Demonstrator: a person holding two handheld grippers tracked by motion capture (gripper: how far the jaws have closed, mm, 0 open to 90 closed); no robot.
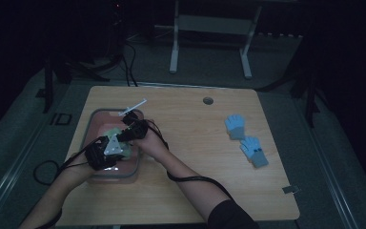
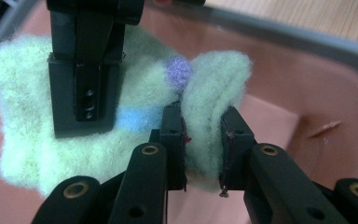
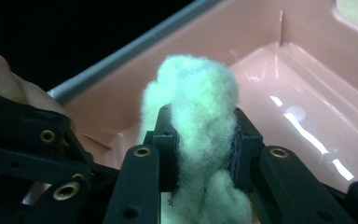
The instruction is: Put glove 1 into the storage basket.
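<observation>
Both grippers worked inside the pink plastic bin with the grey rim [image 1: 93, 125], which sat near the left edge of the wooden tabletop [image 1: 190, 143]. The left gripper [image 2: 203, 140] was clenched on a raised fold of the fluffy pale-green knitted glove with a purple dot and a blue patch [image 2: 135, 100], and the right gripper [image 3: 204, 135] was clamped on another bunch of the same green fleece, lifted above the bin's glossy floor. In the high view the two grippers met over the bin's middle, the left gripper [image 1: 106, 152] nearer the tabletop's front edge and the right gripper [image 1: 134, 130] farther back. Two light-blue knitted gloves [image 1: 247, 140] already lay side by side toward the right edge. Judging from that, part of the sorting looked done; the green glove remained in the bin, gripped but not carried out.
</observation>
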